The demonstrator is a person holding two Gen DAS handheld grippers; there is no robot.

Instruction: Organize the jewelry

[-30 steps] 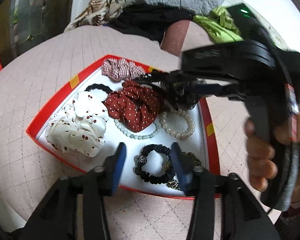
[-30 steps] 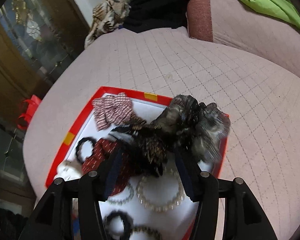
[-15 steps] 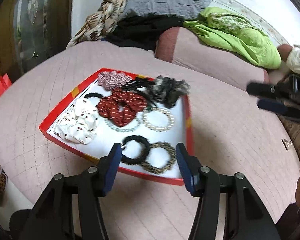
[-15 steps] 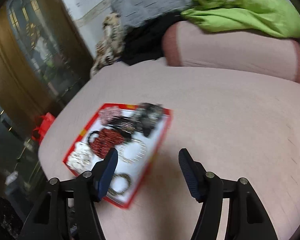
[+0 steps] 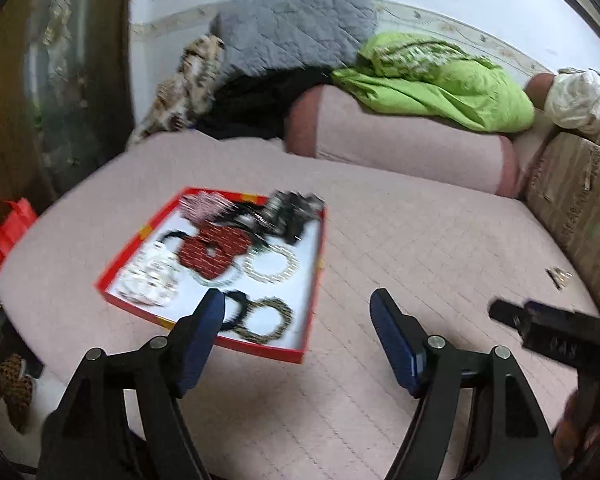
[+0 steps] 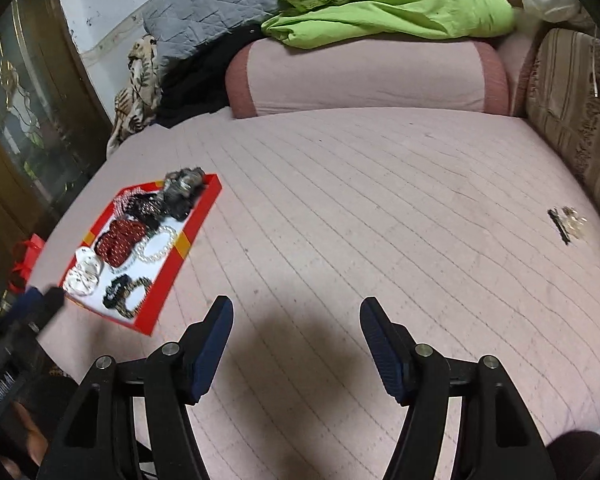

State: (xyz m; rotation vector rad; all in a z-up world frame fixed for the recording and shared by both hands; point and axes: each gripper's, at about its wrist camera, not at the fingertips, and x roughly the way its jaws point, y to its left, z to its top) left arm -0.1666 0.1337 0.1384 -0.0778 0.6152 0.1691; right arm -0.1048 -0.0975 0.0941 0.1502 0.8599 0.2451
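Jewelry and hair ties lie in a shallow red tray (image 6: 171, 280) with a white floor and yellow tape marks on its rim, sitting near the left edge of a pink quilted bed (image 6: 360, 208). Going left to right inside the tray: a white scrunchie (image 6: 85, 272) with small dark dots at the left, a dark red dotted scrunchie (image 6: 120, 238) beside it, and a pearl bracelet (image 6: 156, 246) toward the right rim. At the tray's near end a black hair tie (image 6: 114, 292) touches a gold-and-black bracelet (image 6: 134, 298). At the far end a pink plaid scrunchie (image 5: 204, 204) lies next to a grey-black ruffled scrunchie (image 6: 182, 190) in the far right corner. The left-wrist view is blurred, so finer detail there is unclear. The left gripper (image 5: 298, 340) hangs over the tray's near right corner with its blue-padded jaws spread wide, holding nothing. The right gripper (image 6: 296, 344) hangs over bare bedding to the right of the tray, jaws equally wide apart and holding nothing. Well apart from the tray, near the bed's right edge, lies a small dark hair clip with a pale ornament (image 6: 566, 222). Along the far edge sit a grey quilted cushion (image 6: 216, 12), a pink bolster (image 6: 364, 76) and a lime green blanket (image 6: 388, 4). No writing on the tray can be read; white lettering on the other gripper's body at the right-wrist view's left edge is too blurred to make out.
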